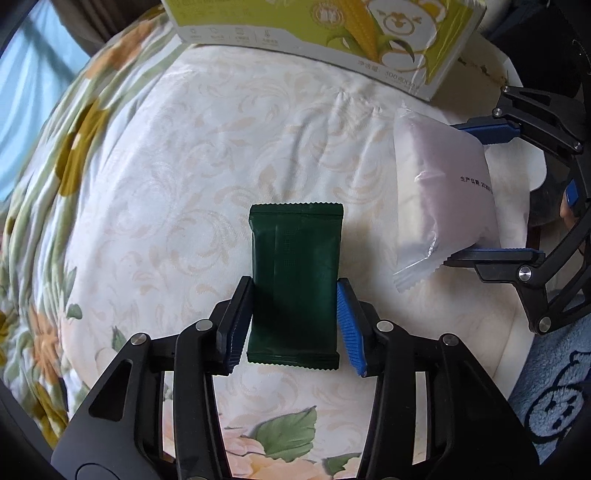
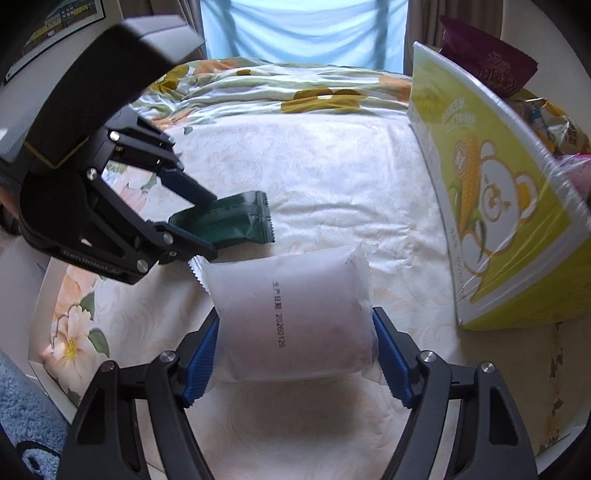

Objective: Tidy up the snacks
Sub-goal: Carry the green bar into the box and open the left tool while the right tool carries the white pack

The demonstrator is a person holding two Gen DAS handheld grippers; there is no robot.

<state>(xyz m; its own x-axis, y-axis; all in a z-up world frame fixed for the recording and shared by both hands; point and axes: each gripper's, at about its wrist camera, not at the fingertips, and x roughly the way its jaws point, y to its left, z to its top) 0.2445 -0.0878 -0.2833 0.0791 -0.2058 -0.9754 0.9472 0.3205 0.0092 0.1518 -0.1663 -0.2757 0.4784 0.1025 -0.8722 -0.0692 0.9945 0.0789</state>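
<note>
The left hand-held gripper [image 1: 293, 323] is clamped on a dark green snack packet [image 1: 295, 280], its two fingers pressing the packet's long sides near the lower end; the packet lies flat along the fingers, its serrated far edge pointing toward the box, and it sits over a cream patterned bedcover [image 1: 207, 155]; whether it rests on the fabric or hangs just above it cannot be told; the right hand-held gripper [image 2: 295, 356] is clamped on a white frosted snack packet [image 2: 291, 314], blue ribbed pads [image 2: 201, 363] squeezing both sides of it, a printed date line running down its face; in the right wrist view the white packet hangs above the bedcover, casting a soft shadow beneath; the two packets are near each other, the green one to the left of the white one, and their corners look close but apart; a yellow-green box [image 2: 491, 206] with a corn and bear picture stands tilted on the bed to the right of both, open at the top, with a maroon bag [image 2: 487, 62] and other wrapped snacks [image 2: 557, 125] showing inside it; a floral quilt [image 2: 280, 85] lies bunched at the far end of the bed; a blue curtain [image 2: 303, 29] hangs behind it.
</note>
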